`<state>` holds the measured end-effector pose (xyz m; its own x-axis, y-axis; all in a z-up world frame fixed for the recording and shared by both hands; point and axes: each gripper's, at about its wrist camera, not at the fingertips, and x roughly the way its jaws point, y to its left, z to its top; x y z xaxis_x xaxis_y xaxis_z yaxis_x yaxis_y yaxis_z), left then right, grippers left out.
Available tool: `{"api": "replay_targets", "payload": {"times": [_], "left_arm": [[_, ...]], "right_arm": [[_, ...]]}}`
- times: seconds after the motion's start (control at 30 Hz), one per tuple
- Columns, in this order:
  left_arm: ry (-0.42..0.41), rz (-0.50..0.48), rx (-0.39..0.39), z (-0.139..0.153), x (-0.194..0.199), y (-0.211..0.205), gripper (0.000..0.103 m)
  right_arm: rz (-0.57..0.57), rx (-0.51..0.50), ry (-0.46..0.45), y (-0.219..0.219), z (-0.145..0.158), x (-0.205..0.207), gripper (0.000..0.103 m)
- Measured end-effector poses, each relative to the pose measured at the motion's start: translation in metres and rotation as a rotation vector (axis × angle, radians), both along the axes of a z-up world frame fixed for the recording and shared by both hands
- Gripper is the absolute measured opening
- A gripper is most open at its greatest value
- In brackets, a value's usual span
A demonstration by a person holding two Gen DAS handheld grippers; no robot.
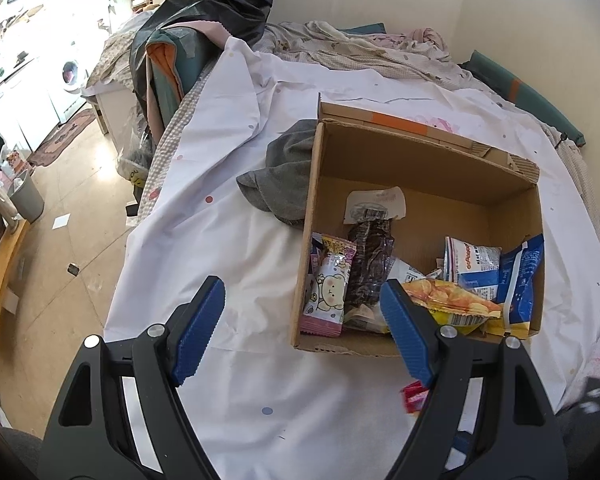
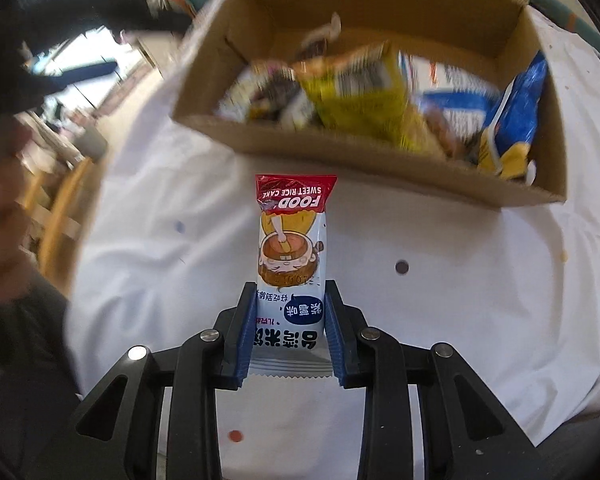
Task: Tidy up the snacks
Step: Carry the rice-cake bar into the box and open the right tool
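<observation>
An open cardboard box point(image 1: 428, 168) sits on a white sheet and holds several snack packets: a pink bear packet point(image 1: 328, 292), a dark packet point(image 1: 370, 264), a yellow chip bag point(image 1: 448, 300) and blue bags point(image 1: 520, 280). My left gripper point(image 1: 302, 304) is open and empty, above the sheet at the box's near left corner. My right gripper point(image 2: 290, 300) is shut on a white and red sweet rice cake packet point(image 2: 290, 240), held above the sheet just short of the box point(image 2: 380, 160), whose contents look blurred. A red packet end point(image 1: 414, 398) shows beside the left gripper's right finger.
A grey cloth point(image 1: 280, 176) lies against the box's left wall. Rumpled bedding point(image 1: 360, 48) and a black bag point(image 1: 220, 4) sit behind. The bed's edge drops to the floor point(image 1: 72, 208) on the left, with a grey bin point(image 1: 26, 198) and a wooden chair point(image 2: 60, 220).
</observation>
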<state>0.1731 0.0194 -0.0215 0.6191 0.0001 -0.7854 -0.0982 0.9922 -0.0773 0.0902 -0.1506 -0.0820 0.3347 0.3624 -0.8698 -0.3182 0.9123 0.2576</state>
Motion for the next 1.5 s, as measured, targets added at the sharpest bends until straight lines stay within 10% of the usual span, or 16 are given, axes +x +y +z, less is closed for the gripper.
{"api": "replay_targets", "payload": {"times": [0.43,0.97,1.1,1.5], "left_arm": [[-0.044,-0.001,0.004,0.004,0.003,-0.004,0.077],[-0.076,-0.025,-0.006,0.004,0.001,-0.006,0.077],[-0.078,-0.039,-0.015,0.004,-0.001,-0.008,0.077],[-0.134,-0.067,0.017,0.014,-0.027,-0.013,0.077]], "right_arm": [[-0.175,0.170,-0.214,-0.057,0.085,0.051,0.033],[-0.302,0.200,-0.146,-0.080,0.051,0.119,0.038],[-0.307,0.217,-0.192,-0.087,0.060,0.105,0.081],[-0.313,0.113,-0.306,-0.111,0.086,0.033,0.099]]}}
